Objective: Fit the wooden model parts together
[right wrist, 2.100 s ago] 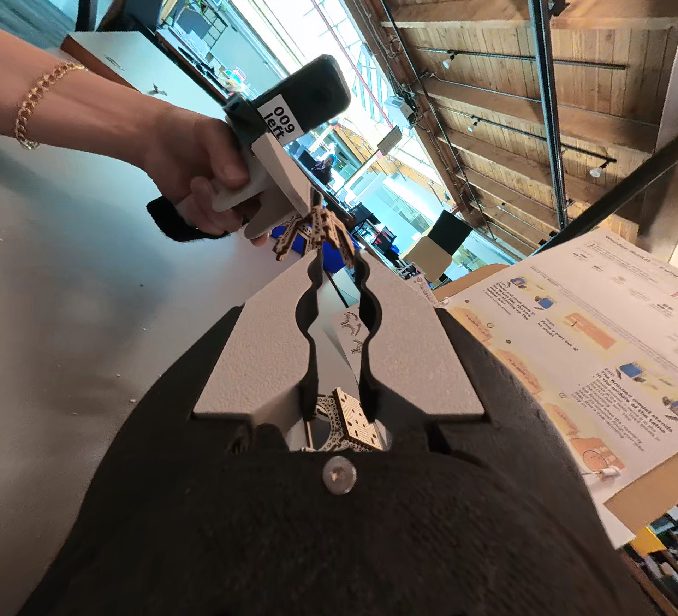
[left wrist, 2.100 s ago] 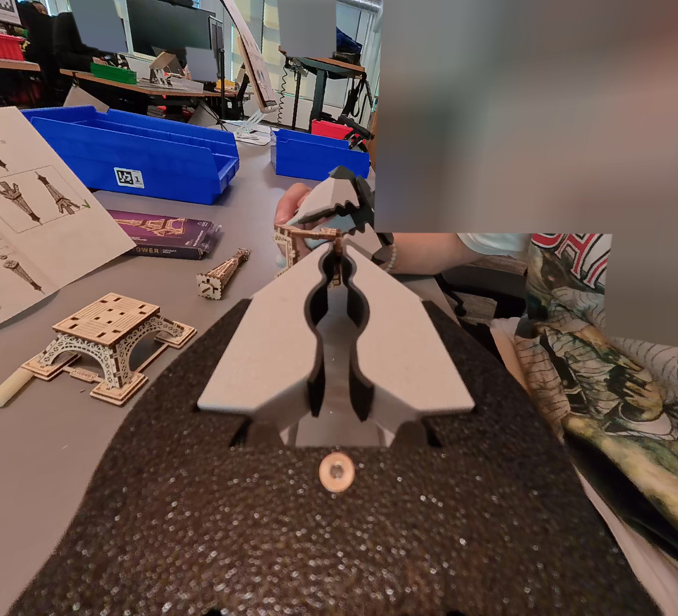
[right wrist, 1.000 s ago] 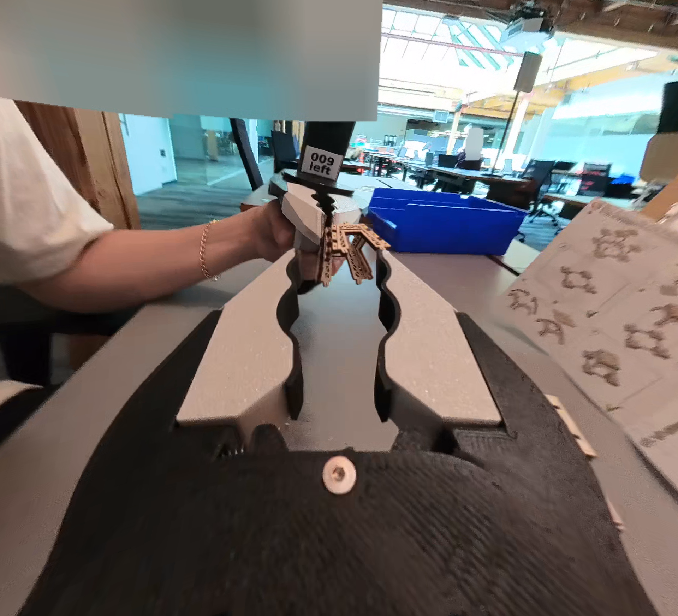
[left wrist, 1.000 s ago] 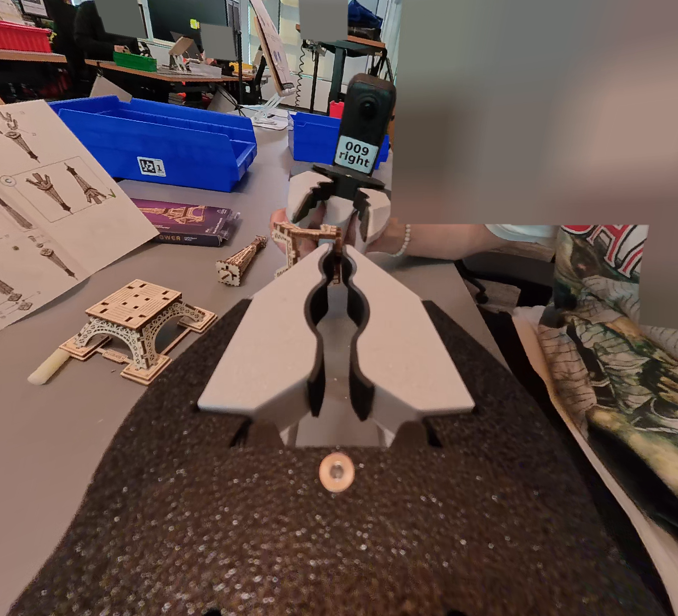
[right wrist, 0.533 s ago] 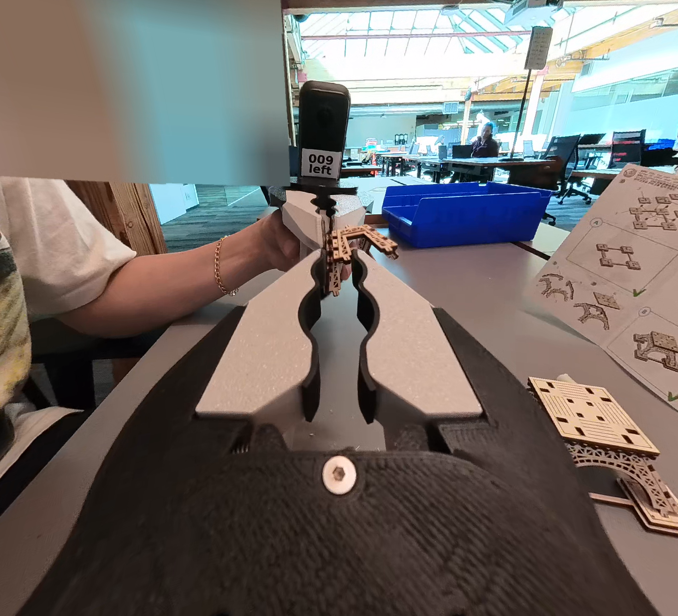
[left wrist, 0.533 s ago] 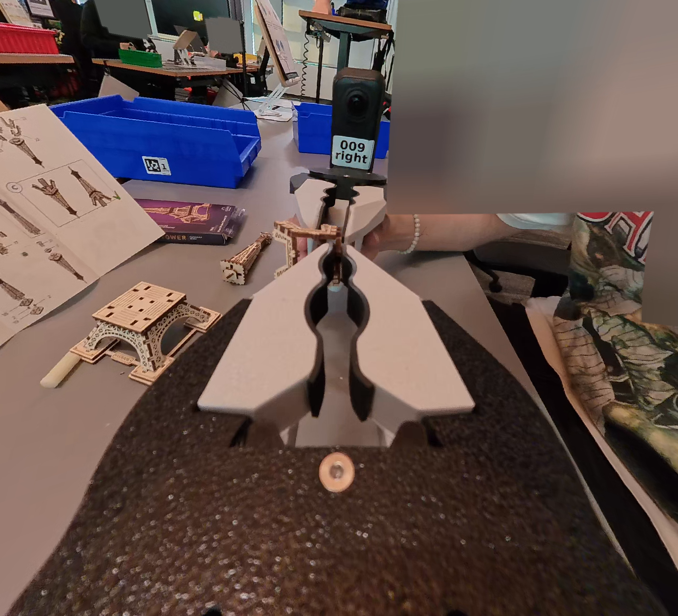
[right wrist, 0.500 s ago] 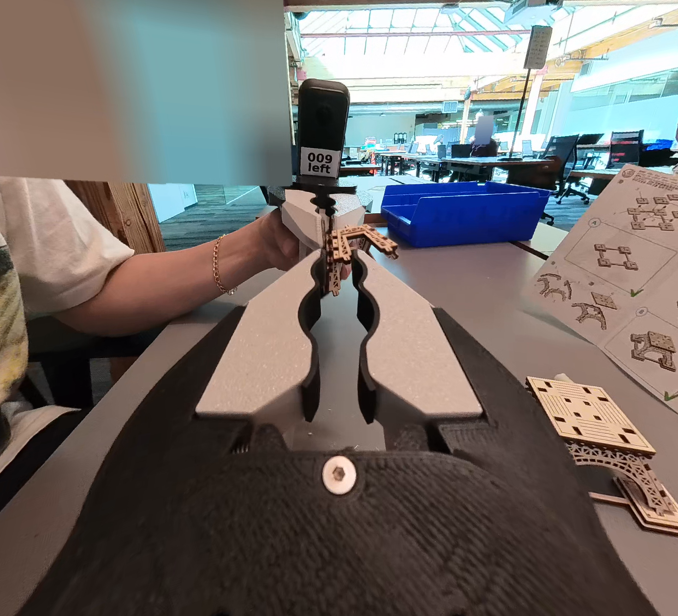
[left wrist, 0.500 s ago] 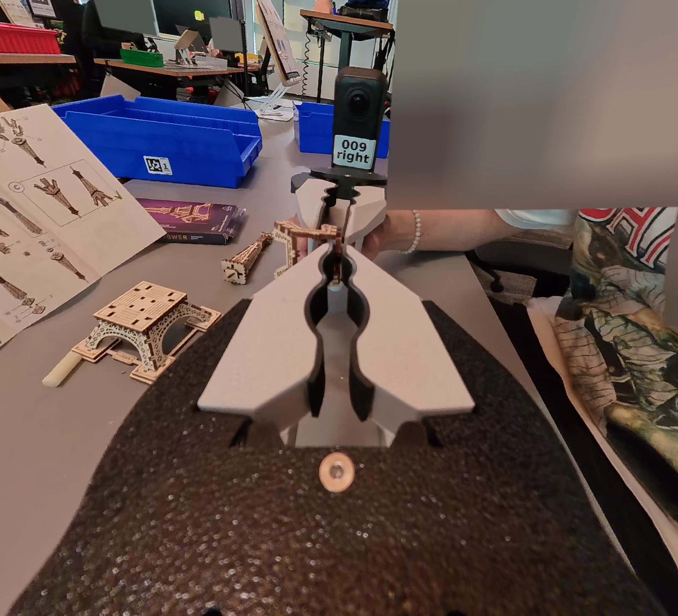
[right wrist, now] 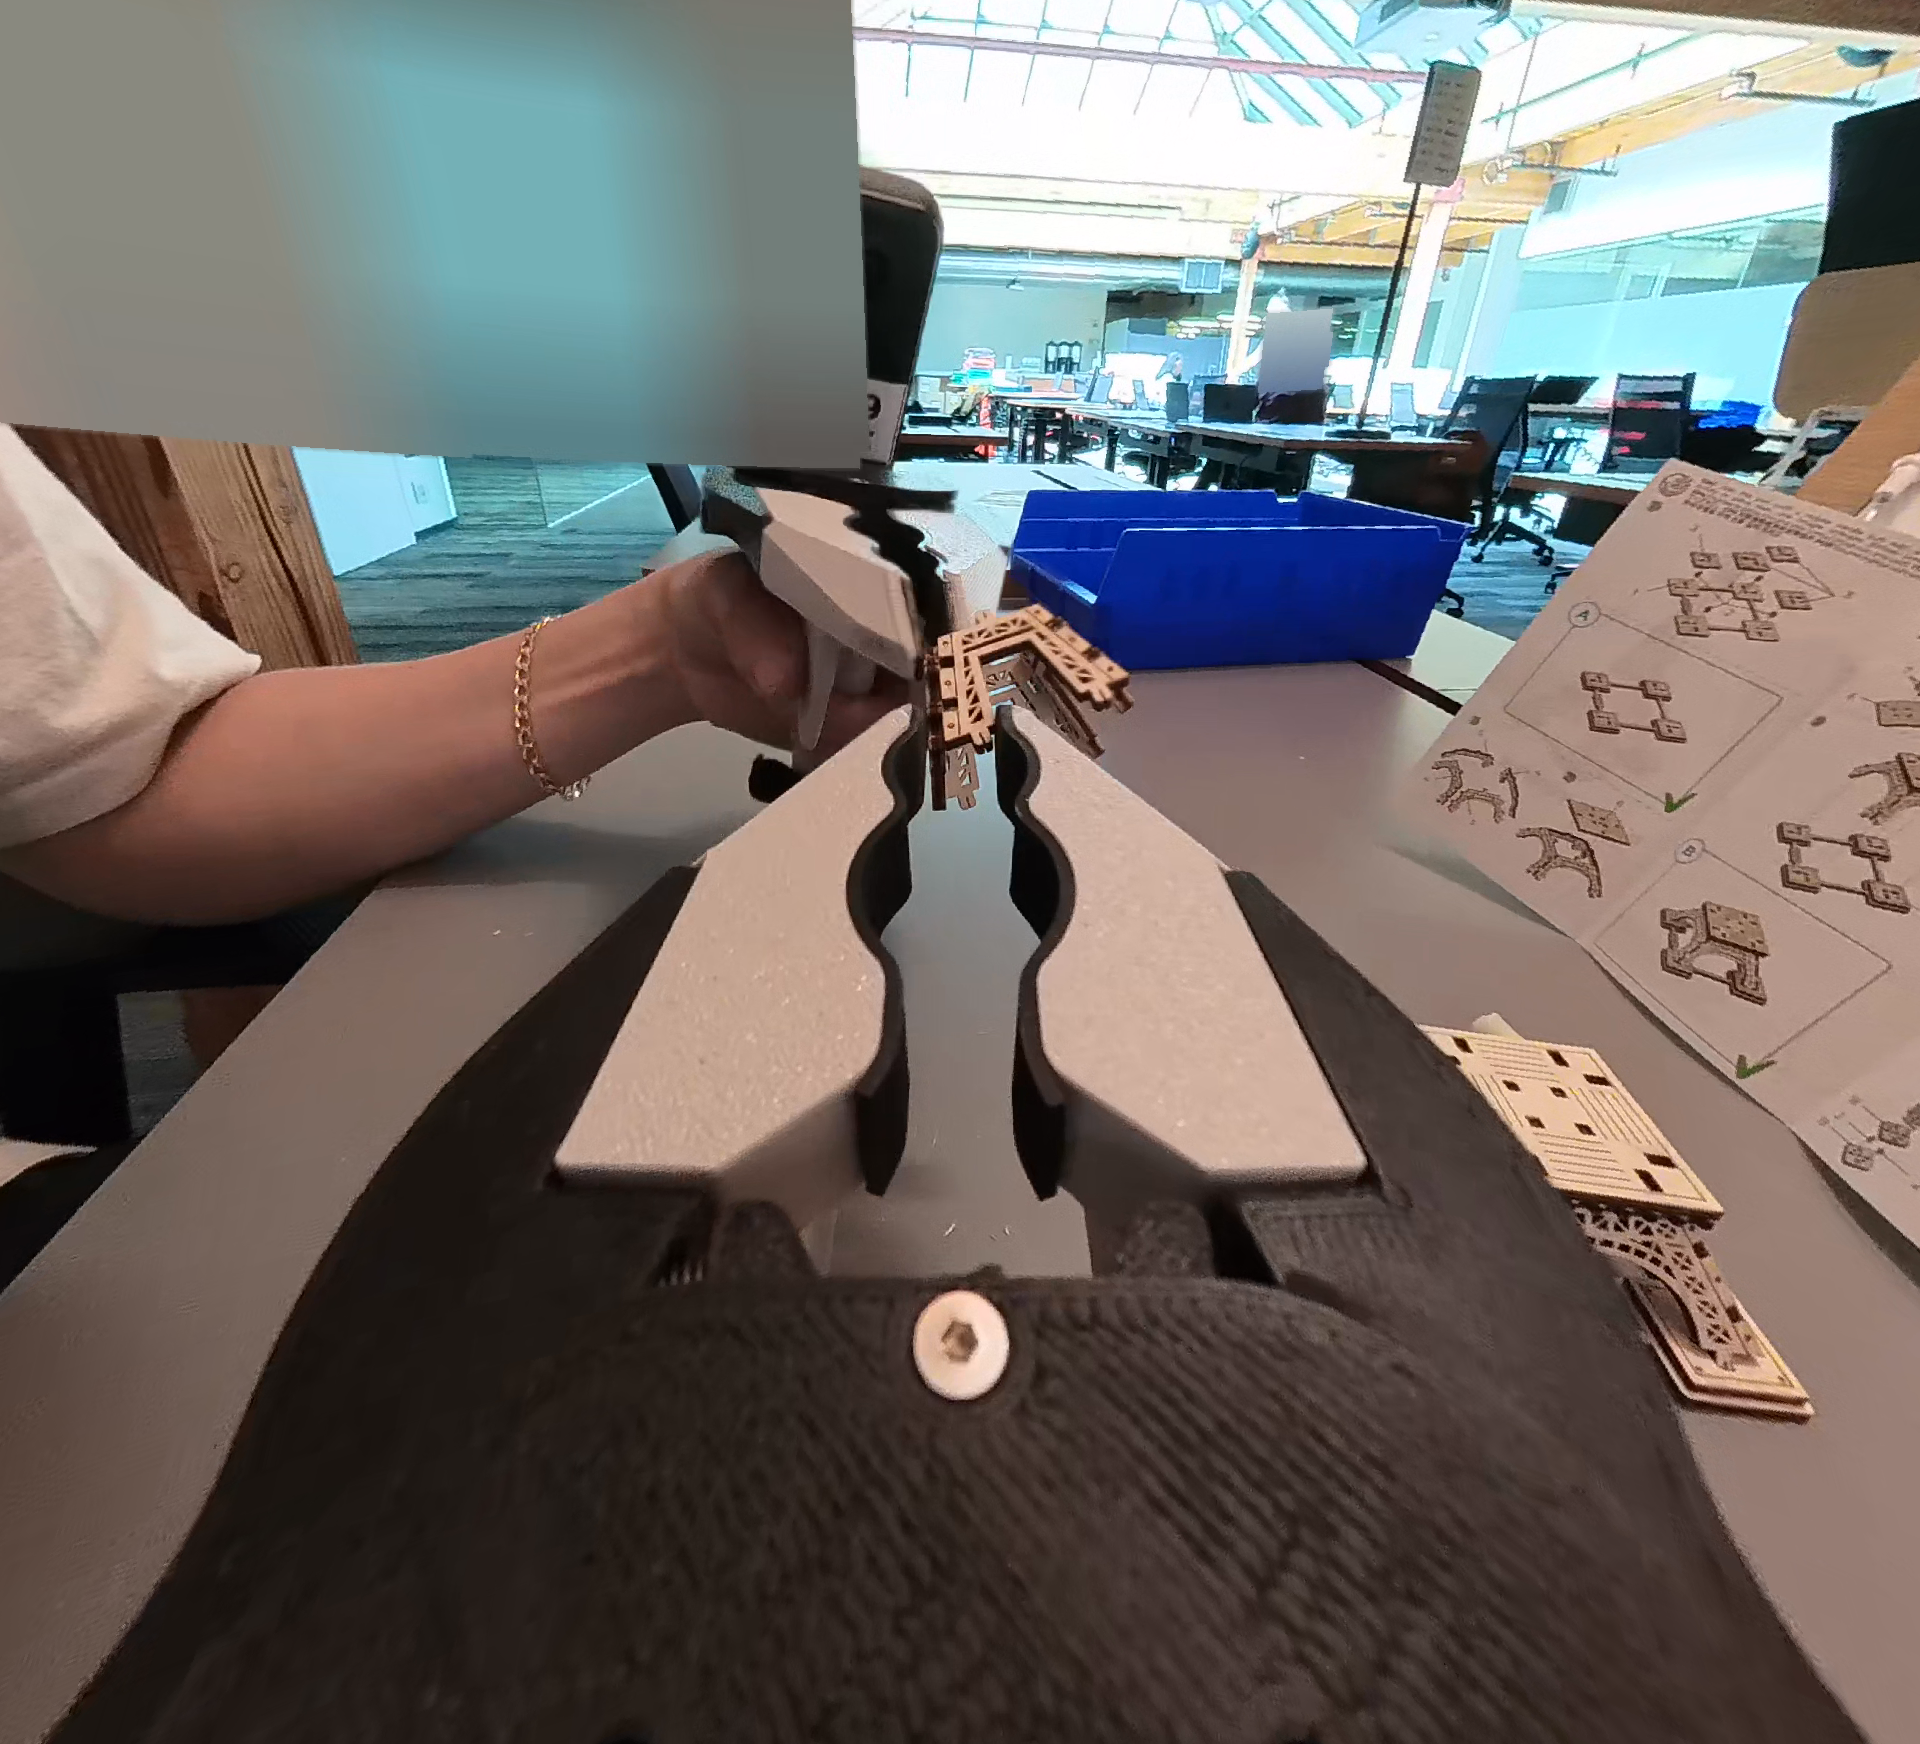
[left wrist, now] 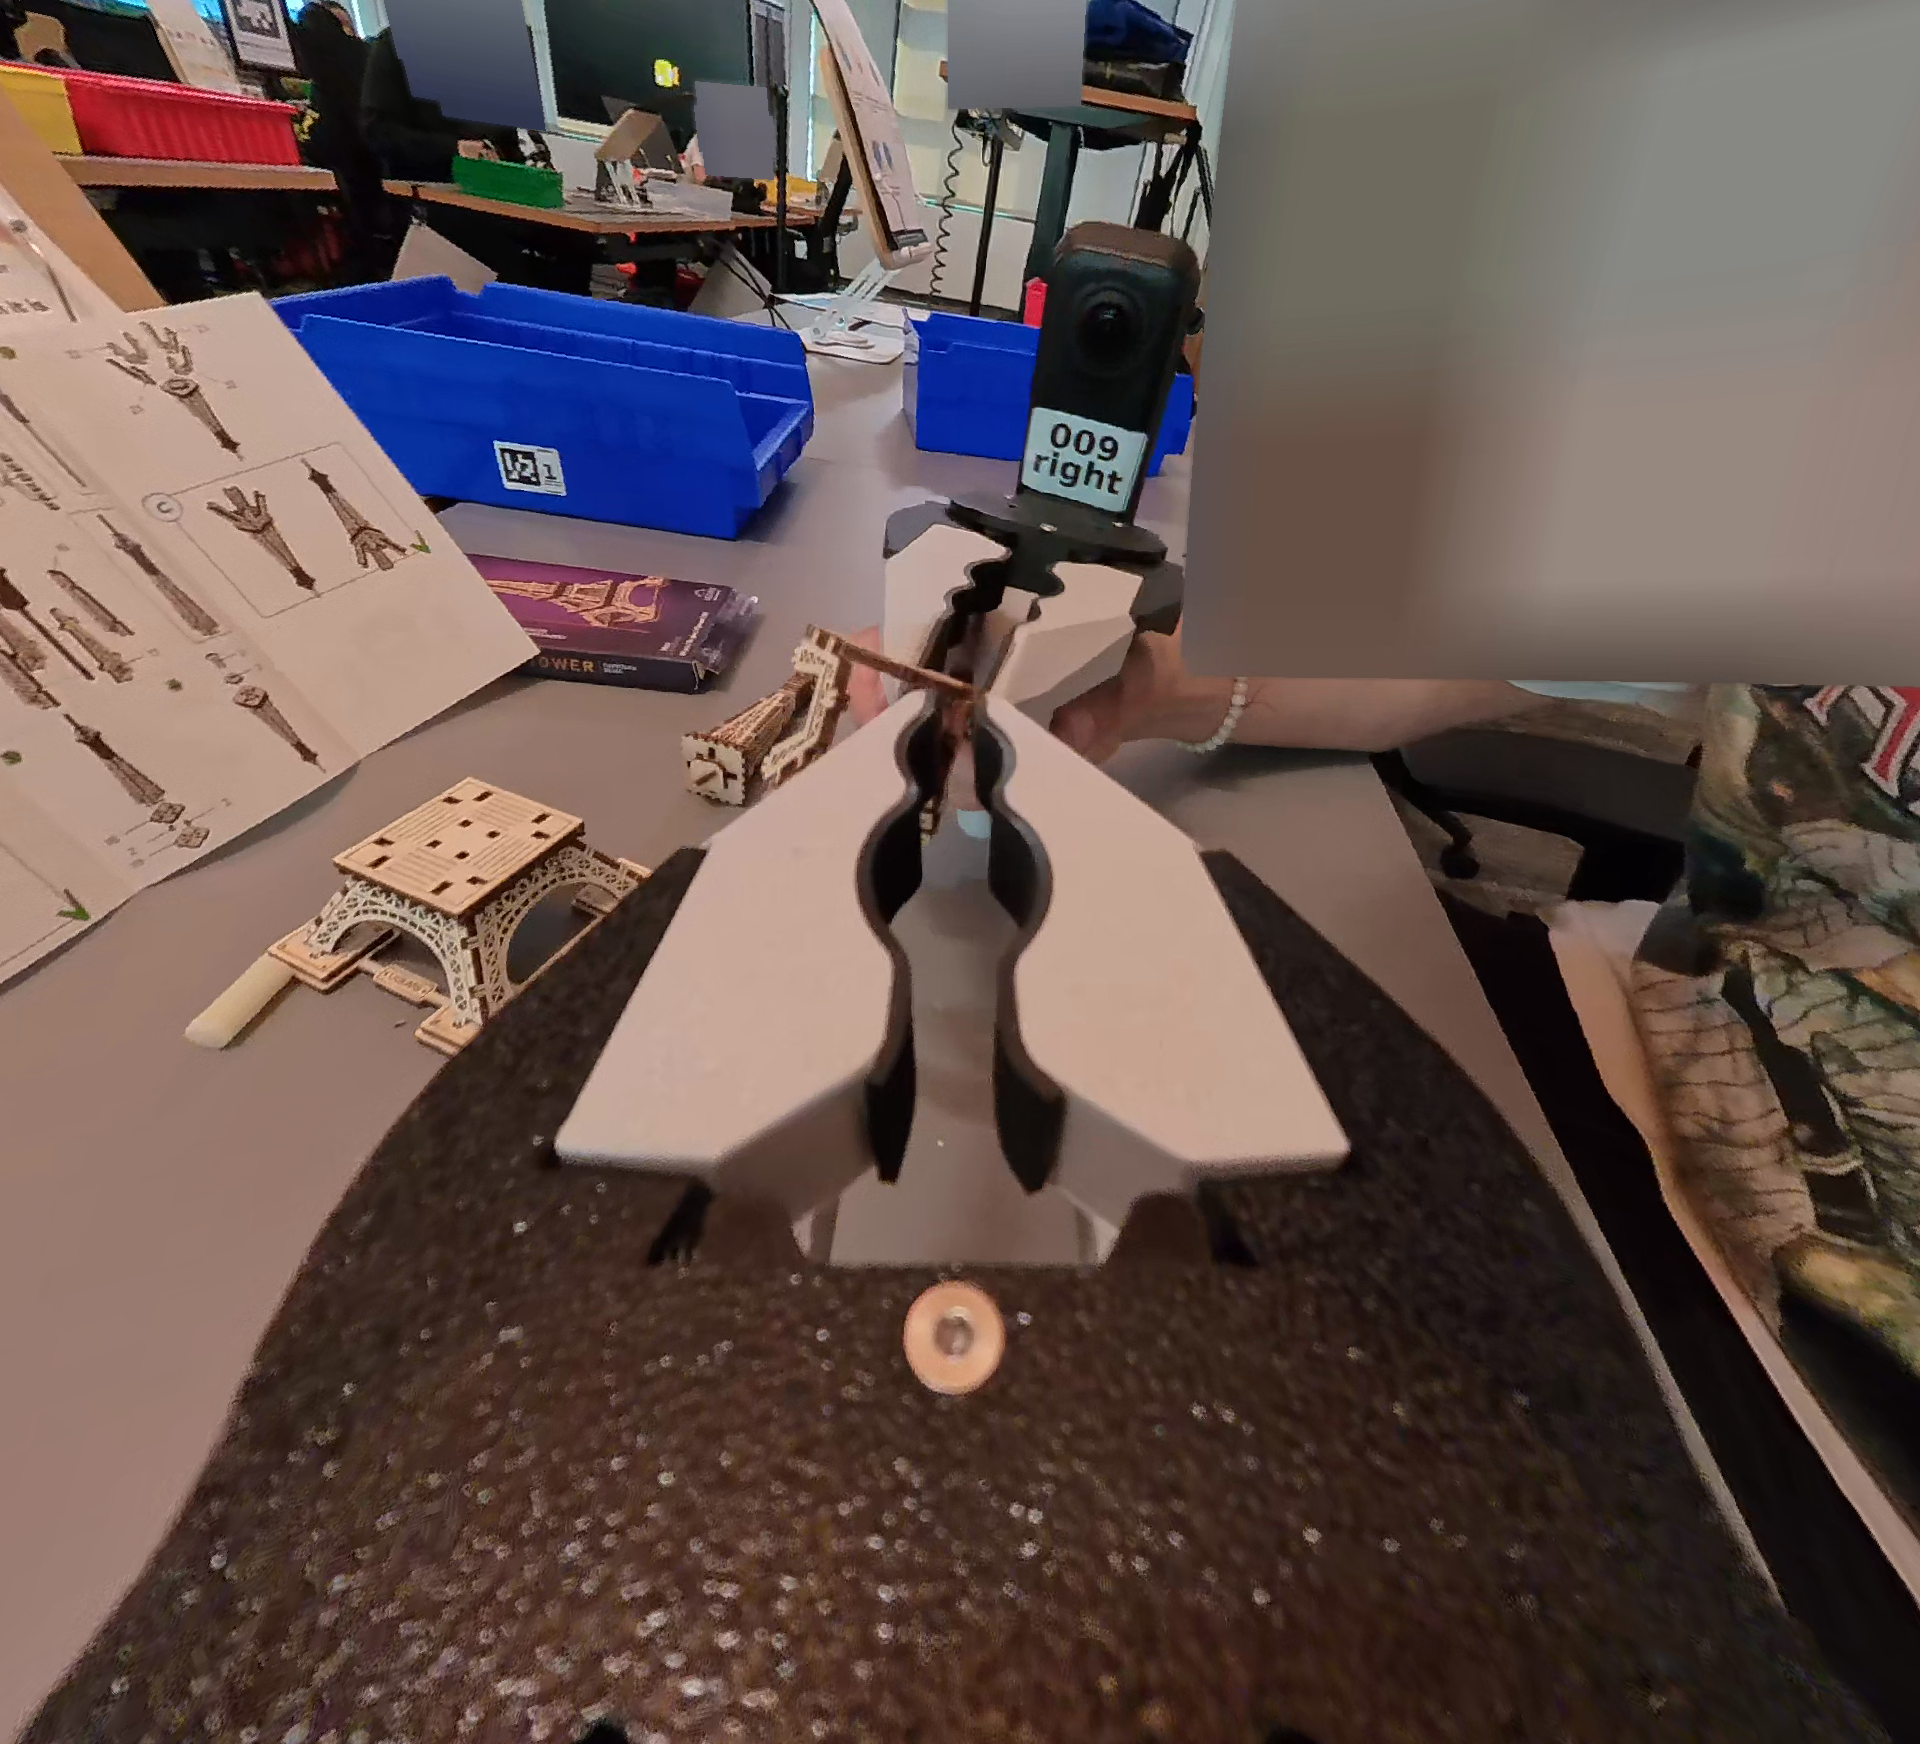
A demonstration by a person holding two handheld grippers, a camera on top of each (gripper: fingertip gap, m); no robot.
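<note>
A small wooden lattice frame piece (left wrist: 831, 668) is held above the grey table between both grippers, which face each other. My left gripper (left wrist: 951, 726) is shut on one thin edge of it. My right gripper (right wrist: 961, 744) is closed on the opposite end of the piece (right wrist: 1023, 660). The right gripper also shows in the left wrist view (left wrist: 982, 629), and the left gripper in the right wrist view (right wrist: 920, 598). A wooden tower base (left wrist: 457, 884) stands on the table; it also shows in the right wrist view (right wrist: 1590, 1164). A wooden spire (left wrist: 743, 738) lies behind the base.
An instruction sheet (left wrist: 156, 603) is propped at the left; it also shows in the right wrist view (right wrist: 1714, 811). A purple box (left wrist: 623, 624) and blue bins (left wrist: 561, 416) sit farther back. A pale stick (left wrist: 234, 1008) lies by the base. A person's arm (right wrist: 364, 759) rests on the table edge. My left and right fingertips are right by each other. The pale stick (left wrist: 234, 1008) is about 20 centimetres from both grippers' fingertips.
The right gripper swung down to face the left one, opened, then closed on the wooden frame piece. The left gripper kept its hold and shifted only slightly.
</note>
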